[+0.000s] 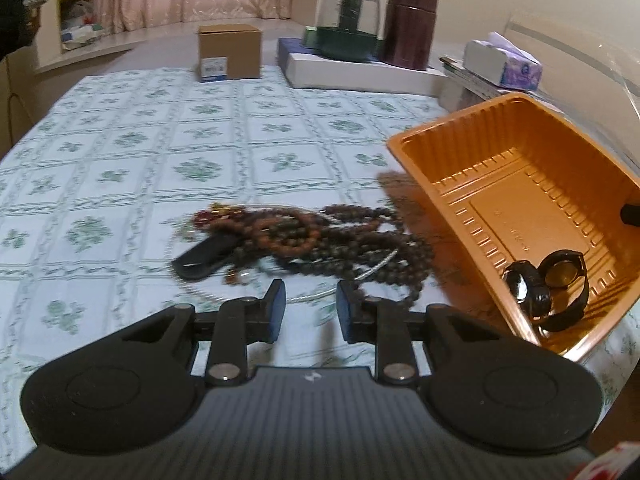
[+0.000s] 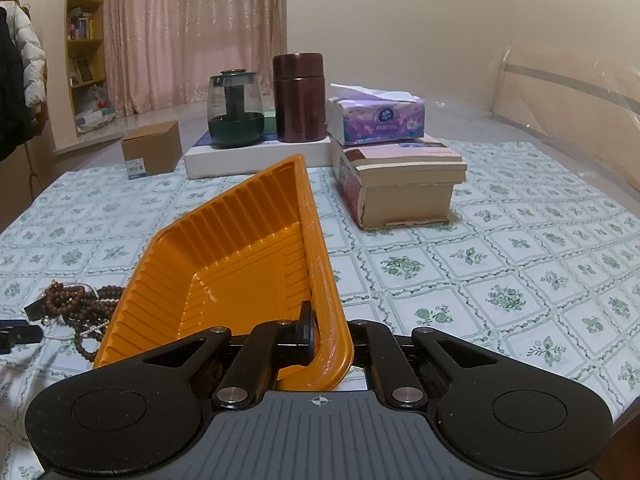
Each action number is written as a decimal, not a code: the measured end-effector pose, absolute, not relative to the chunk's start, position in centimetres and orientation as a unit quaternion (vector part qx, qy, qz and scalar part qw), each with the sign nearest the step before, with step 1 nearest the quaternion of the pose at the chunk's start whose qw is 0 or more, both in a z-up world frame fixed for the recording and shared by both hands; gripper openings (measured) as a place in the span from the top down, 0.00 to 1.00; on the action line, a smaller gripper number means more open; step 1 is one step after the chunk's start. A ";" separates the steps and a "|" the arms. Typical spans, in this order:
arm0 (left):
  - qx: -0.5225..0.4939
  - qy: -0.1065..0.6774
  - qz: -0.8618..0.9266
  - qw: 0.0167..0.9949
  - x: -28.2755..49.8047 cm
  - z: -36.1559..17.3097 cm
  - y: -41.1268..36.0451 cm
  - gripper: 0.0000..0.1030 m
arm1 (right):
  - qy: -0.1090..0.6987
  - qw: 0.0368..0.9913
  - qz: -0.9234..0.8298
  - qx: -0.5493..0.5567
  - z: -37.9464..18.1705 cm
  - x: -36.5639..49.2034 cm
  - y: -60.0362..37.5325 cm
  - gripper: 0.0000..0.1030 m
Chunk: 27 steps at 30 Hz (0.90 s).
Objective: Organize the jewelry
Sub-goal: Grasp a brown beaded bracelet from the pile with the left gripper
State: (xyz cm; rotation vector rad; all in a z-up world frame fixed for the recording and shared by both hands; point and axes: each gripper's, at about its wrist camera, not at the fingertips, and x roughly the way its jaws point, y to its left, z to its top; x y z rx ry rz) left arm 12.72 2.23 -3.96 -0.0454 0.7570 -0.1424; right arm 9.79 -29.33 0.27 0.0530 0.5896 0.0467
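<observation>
A tangle of brown bead strings with a thin silver chain lies on the flowered tablecloth, and a flat black piece rests at its left edge. My left gripper hovers just in front of the pile, open, with nothing pressed between its pads. The orange plastic tray stands tilted to the right of the beads, and a black wristwatch lies in its low corner. My right gripper is shut on the near rim of the tray, one finger inside and the other hidden behind the wall. The beads lie left of the tray.
A cardboard box stands at the back of the table. A flat white box carries a glass pot and a brown canister. A tissue box sits on stacked books. Clear plastic sheeting hangs at the right.
</observation>
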 end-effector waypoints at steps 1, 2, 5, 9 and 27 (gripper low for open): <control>-0.023 0.370 -0.072 0.926 13.0 -4.1 2.0 0.77 | 0.289 0.957 0.022 0.024 0.3 9.7 -29.3 0.94; -0.024 0.371 -0.075 0.925 13.3 -4.3 1.7 0.77 | 0.286 0.958 0.020 0.023 0.4 9.7 -29.5 0.94; -0.026 0.373 -0.082 0.924 14.2 -4.8 1.0 0.77 | 0.286 0.958 0.016 0.024 0.4 9.8 -30.0 0.94; -0.027 0.377 -0.084 0.922 15.1 -5.4 0.4 0.77 | 0.285 0.958 0.010 0.023 0.3 9.9 -30.9 0.94; -0.013 0.378 -0.091 0.921 15.1 -4.1 0.2 0.95 | 0.288 0.957 -0.001 0.031 -0.1 9.6 -32.1 0.94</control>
